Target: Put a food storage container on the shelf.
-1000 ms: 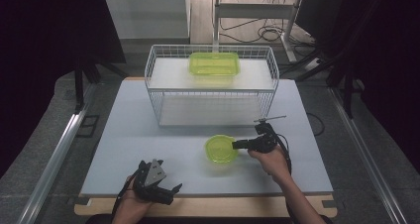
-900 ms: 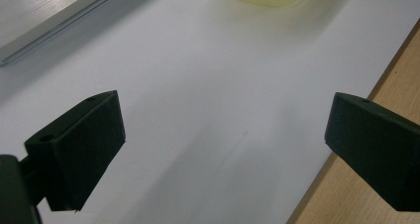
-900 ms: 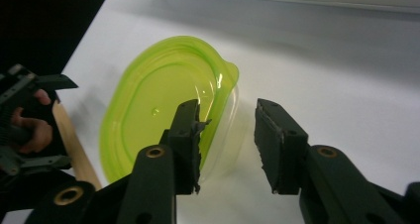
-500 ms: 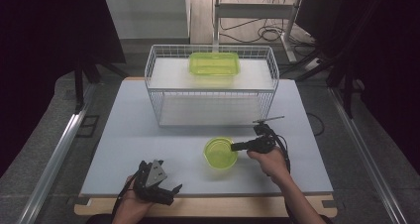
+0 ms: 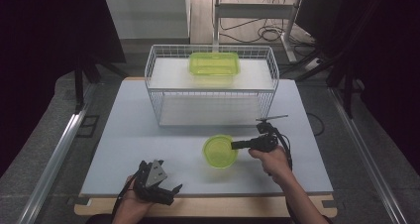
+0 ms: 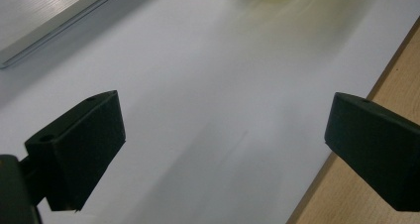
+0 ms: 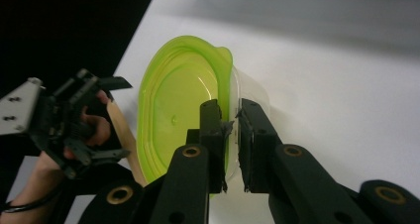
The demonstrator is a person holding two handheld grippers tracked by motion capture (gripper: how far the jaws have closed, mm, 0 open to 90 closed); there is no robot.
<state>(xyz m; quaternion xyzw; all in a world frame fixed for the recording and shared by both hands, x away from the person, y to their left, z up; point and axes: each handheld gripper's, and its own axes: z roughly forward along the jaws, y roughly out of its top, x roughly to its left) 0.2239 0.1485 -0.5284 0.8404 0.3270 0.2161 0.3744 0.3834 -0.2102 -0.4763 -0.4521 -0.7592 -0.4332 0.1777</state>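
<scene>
A round green lidded container [image 5: 220,151] [image 7: 185,107] sits on the white table, front of centre. My right gripper [image 5: 234,145] [image 7: 231,125] is shut on its rim from the right side. A rectangular green container [image 5: 214,64] rests on top of the white wire rack [image 5: 158,92] at the back. My left gripper [image 5: 171,194] [image 6: 220,149] is held at the table's front edge, lower left, with its jaws wide open and nothing between them. That left gripper [image 7: 64,120] is also seen farther off in the right gripper view.
The wire rack has an open lower shelf [image 5: 208,110] facing me. A wooden strip [image 5: 208,206] [image 6: 366,204] runs along the table's front edge. Cables lie on the floor behind the table [image 5: 262,33].
The round container and my right gripper have barely shifted. My left gripper stays at the front edge with little movement.
</scene>
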